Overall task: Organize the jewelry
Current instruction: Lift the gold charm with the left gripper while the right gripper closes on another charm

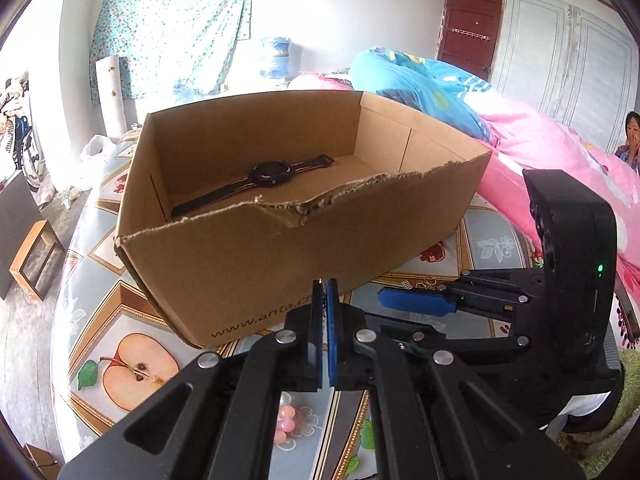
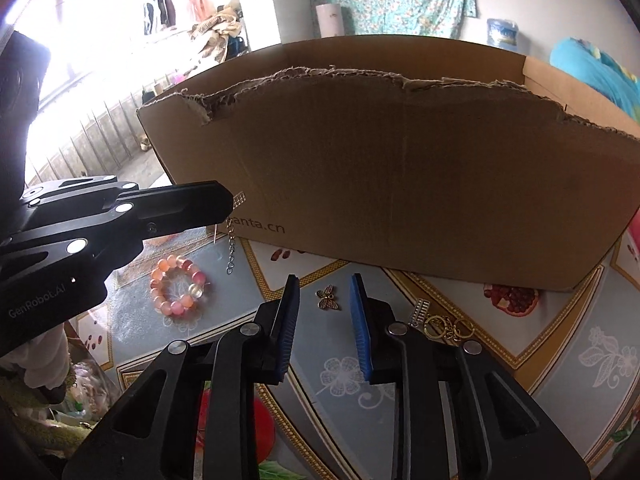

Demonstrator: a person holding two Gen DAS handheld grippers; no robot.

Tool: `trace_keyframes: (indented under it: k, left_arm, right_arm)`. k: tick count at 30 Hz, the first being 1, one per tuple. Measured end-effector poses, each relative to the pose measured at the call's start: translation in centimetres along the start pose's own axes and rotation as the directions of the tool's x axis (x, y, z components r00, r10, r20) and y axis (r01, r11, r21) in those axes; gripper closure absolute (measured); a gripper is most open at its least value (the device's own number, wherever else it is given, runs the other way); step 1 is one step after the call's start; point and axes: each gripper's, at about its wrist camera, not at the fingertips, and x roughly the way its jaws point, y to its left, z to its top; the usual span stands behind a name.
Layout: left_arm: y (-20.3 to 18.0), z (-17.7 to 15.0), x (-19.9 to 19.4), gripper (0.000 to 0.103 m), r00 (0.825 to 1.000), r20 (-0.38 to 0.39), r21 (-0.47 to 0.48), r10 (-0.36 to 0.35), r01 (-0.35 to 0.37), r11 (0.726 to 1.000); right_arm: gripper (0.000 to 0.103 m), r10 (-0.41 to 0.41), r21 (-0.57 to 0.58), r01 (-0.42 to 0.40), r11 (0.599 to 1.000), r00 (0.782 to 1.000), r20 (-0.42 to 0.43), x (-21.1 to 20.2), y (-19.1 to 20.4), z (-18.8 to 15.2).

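Observation:
An open cardboard box (image 1: 304, 248) (image 2: 400, 168) stands on the fruit-patterned tablecloth, with a dark wristwatch (image 1: 264, 178) lying inside. My left gripper (image 1: 325, 286) (image 2: 231, 205) is shut on a thin silver chain (image 2: 231, 252), which dangles from its tip in front of the box's near wall. My right gripper (image 2: 325, 280) (image 1: 400, 300) is open low over the cloth. A small bronze butterfly charm (image 2: 328, 298) lies on the cloth just past its fingertips, between them, untouched. A pink bead bracelet (image 2: 178, 286) (image 1: 286, 420) lies under the left gripper.
A gold key ring with chain (image 2: 444, 326) and a small silver bar (image 2: 420, 310) lie right of the right gripper. Pink and blue bedding (image 1: 540, 148) is piled beyond the box. A person (image 1: 632, 140) sits at the far right edge.

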Motion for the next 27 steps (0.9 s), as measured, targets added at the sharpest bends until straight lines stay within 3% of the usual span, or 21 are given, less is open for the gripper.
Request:
trace_keyframes:
  k: [2,5,11,20,27]
  left_arm:
    - [0.2,-0.1,0.0,0.102,1.000,0.000,-0.004,-0.006,0.006,1.000]
    - [0.5,-0.2,0.0,0.102,1.000,0.002,-0.004,-0.015,0.015,1.000]
    - [0.8,-0.4,-0.1,0.102,1.000,0.004,-0.006,-0.028,0.028,1.000]
    - [0.8,-0.6,-0.4,0.102,1.000,0.007,-0.011,-0.030,0.030,0.999]
    - [0.7,-0.7,-0.6,0.102,1.000,0.010,-0.005,-0.029,0.029,1.000]
  right_arm:
    - [0.080,-0.029,-0.033,0.029,0.999,1.000,-0.004,0.4,0.2,0.1]
    - [0.090,-0.037,-0.054,0.035,0.998,0.999,-0.030,0.9,0.2,0.2]
    - [0.097,-0.051,-0.095,0.046,0.994,0.997,-0.053,0.9,0.5,0.3]
    - [0.102,-0.043,-0.073,0.037,0.997,0.996,-0.072,1.7,-0.1,2.1]
    - [0.102,-0.039,-0.062,0.035,0.997,0.997,-0.064,-0.5,-1.6,2.0]
